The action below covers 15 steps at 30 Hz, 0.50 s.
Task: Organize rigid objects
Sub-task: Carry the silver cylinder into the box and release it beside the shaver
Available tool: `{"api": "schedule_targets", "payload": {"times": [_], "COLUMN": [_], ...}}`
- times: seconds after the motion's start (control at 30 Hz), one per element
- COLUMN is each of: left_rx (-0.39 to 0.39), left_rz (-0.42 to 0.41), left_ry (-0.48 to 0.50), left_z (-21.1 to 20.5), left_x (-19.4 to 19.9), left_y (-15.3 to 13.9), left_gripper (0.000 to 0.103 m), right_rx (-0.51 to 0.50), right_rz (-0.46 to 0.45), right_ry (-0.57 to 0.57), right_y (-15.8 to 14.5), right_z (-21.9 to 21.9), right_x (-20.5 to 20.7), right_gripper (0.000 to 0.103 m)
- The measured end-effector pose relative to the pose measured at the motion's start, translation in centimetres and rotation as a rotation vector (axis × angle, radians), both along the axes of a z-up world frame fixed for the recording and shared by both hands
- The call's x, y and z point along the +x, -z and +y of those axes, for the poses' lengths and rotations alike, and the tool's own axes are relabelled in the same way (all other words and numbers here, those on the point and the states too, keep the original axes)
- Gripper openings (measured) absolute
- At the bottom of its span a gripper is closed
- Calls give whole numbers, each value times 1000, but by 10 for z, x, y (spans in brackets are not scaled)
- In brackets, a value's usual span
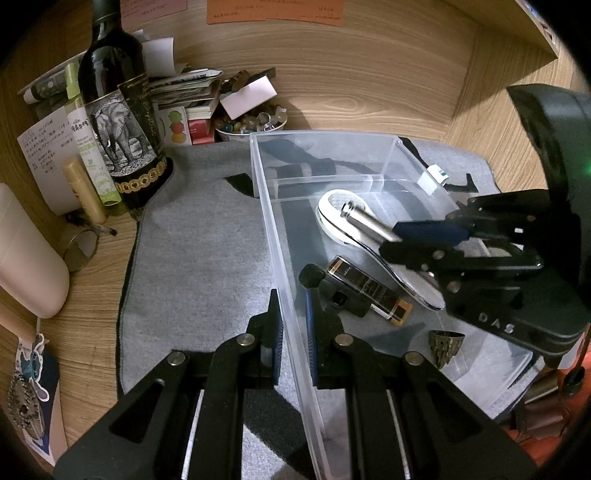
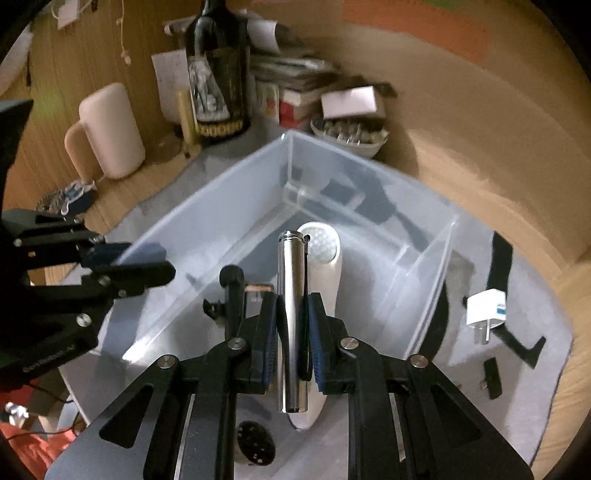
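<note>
A ring (image 1: 445, 345) inside the clear bin (image 1: 332, 138) shows only in the left wrist view; a white plug (image 2: 485, 308) on the grey mat (image 2: 532, 387) only in the right. The left gripper (image 1: 293, 332) pinches the bin's wall; the right gripper (image 2: 291, 332) clamps a steel cylinder (image 2: 293, 295), lower centre, above the bin.

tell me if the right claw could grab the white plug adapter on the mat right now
Probably not yet: the right claw is shut on the metal cylinder over the clear bin; the adapter lies unobstructed outside it.

A home desk (image 1: 110, 258) nook: wood-panelled walls, a wine bottle (image 1: 118, 110), stacked papers (image 1: 181, 86), sticky notes (image 1: 275, 11), a bowl of beads (image 1: 251, 123).
</note>
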State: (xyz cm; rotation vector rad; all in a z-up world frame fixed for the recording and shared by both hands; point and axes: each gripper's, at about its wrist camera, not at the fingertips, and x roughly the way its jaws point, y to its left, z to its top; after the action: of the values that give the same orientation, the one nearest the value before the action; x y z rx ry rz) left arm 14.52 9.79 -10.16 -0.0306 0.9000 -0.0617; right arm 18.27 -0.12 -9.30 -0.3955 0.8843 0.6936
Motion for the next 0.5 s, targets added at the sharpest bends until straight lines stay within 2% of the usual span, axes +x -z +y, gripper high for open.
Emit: {"api": "schedule_targets", "payload": {"times": [0.27,0.5], "left_rx": [-1,2], "left_rz": [0,0], "left_ry": [0,1], "left_z": [1,1], "left_x": [0,-1], "left_y": [0,0], "left_gripper": [11,11], "right_rx": [-27,-8], "right_rz": [26,17], "right_ry": [-28,-23], "right_y": [4,-3], "right_z": [6,2], "right_x": [-2,-3], "right_gripper": [15,17]}}
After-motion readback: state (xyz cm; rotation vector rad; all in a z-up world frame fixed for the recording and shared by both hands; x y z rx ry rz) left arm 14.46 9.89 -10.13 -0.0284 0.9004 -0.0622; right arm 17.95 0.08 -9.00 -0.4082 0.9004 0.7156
